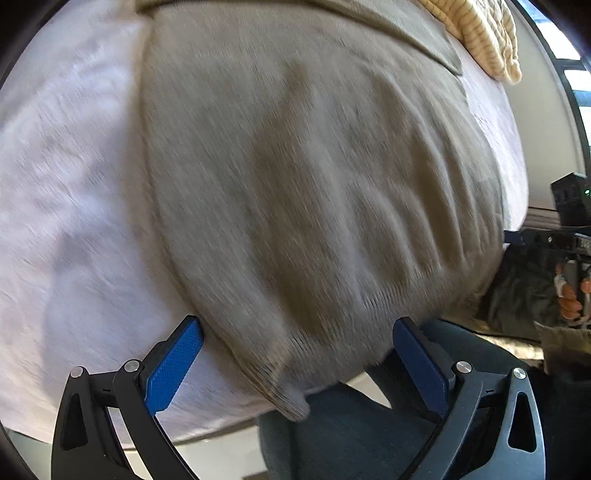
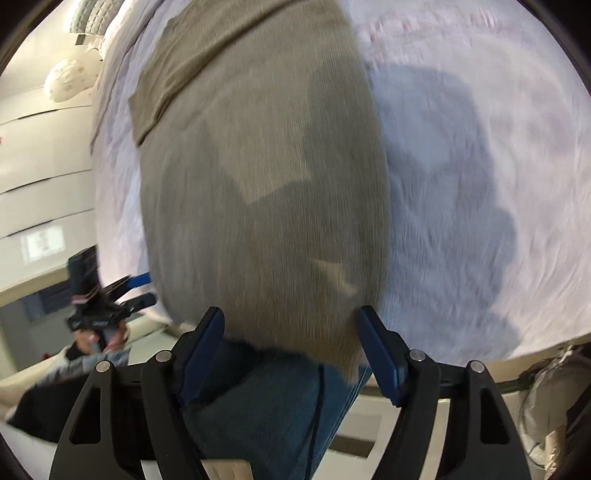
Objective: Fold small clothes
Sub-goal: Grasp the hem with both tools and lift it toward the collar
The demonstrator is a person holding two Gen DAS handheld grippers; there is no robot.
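My taupe knit garment [image 1: 314, 184] looks like finely ribbed, matt cloth on a pale, slightly fuzzy sheet [image 1: 74, 221]. My left gripper [image 1: 295, 365] has textured blue pads [image 1: 173, 369], matt black plastic arms and shiny metal pins.

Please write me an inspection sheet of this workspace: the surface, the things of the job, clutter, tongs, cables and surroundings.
Surface: pale lilac sheet, wrinkled, covering the work surface.
Job's things: grey-brown knitted garment lying flat on the sheet, near hem over the front edge, a part folded across its far end.
Clutter: yellow striped cloth beyond the garment; white patterned items at far left in the right wrist view.
Tongs: left tongs open, at the near hem; right tongs open, at the near hem, gripping nothing.
Cables: nothing seen.
Surroundings: person's blue jeans below the edge; images motion-blurred.
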